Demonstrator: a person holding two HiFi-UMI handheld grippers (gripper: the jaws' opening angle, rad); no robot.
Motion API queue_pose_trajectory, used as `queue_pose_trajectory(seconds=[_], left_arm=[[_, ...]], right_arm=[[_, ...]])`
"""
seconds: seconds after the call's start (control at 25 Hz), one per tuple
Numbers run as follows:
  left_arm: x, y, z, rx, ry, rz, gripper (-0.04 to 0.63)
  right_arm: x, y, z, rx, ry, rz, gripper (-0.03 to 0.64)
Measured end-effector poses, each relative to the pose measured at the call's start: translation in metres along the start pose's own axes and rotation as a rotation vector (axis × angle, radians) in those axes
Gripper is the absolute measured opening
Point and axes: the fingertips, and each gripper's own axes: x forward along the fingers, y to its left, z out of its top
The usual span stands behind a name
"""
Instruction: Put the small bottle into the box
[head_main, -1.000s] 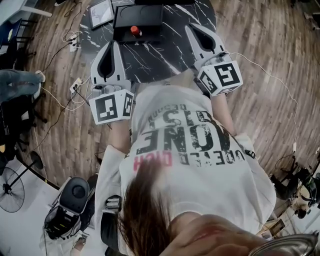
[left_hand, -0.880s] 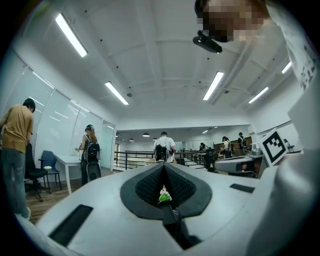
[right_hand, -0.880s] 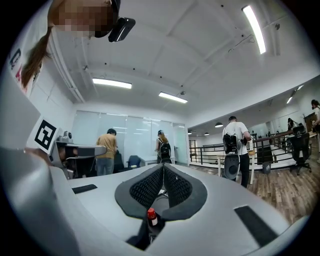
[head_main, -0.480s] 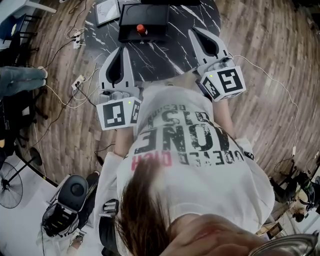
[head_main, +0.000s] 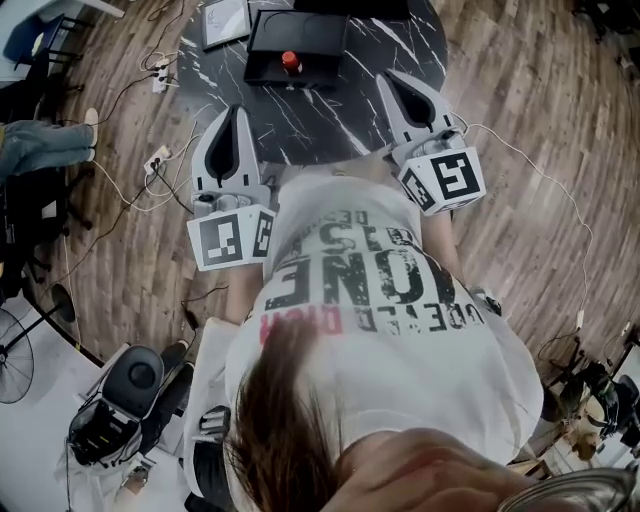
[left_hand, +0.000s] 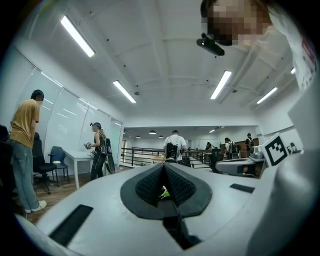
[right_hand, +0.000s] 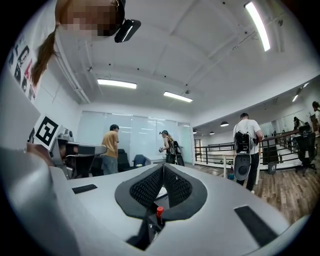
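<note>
While we stand over the wooden floor (head_main: 540, 130), the round dark marble table (head_main: 330, 115) fills the top of the head view, and our white printed shirt (head_main: 370, 290) covers the middle. We hold the left gripper (head_main: 237, 108) and the right gripper (head_main: 385, 76) at chest height, tips reaching over the table's near edge, well apart from each other. The left gripper's view shows its ribbed pads pressed together with nothing between them. The right gripper's pads also meet at the tip and are empty. A black box (head_main: 320, 40) lies on the far part of the table, well beyond both grippers. The small bottle (head_main: 291, 63), red-capped, stands within the box's outline near its nearer edge. We cannot tell whether it sits fully inside. Neither gripper touches it.
</note>
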Motion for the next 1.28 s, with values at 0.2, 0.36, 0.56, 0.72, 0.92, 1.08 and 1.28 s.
queue_pose_trajectory(seconds=[0.2,0.36,0.56,0.72,0.92,1.08,1.28], left_arm=[[-0.001,-0.001,0.003,0.009,-0.008,0.014,0.003],[0.001,-0.004,0.002,0.014,-0.008,0.013,0.003],[0.007,-0.011,0.005,0.022,-0.006,0.003,0.005],[0.011,-0.013,0.004,0.023,-0.001,-0.001,0.004],[0.013,-0.016,0.003,0.025,0.003,0.001,0.003],[0.014,-0.017,0.003,0.029,0.006,0.002,0.005],[0.017,-0.023,0.003,0.038,0.007,-0.008,0.005]], right_arm=[[0.003,0.002,0.003,-0.006,-0.014,0.034,0.003],[0.003,-0.002,0.005,-0.018,-0.021,0.039,0.003],[0.0,-0.006,0.006,-0.013,-0.016,0.046,0.003],[-0.001,-0.01,0.004,-0.01,-0.008,0.044,0.003],[-0.003,-0.013,0.001,-0.015,0.0,0.048,0.003],[-0.004,-0.015,-0.002,-0.023,0.012,0.059,0.003],[-0.005,-0.016,-0.003,-0.035,0.015,0.068,0.003]])
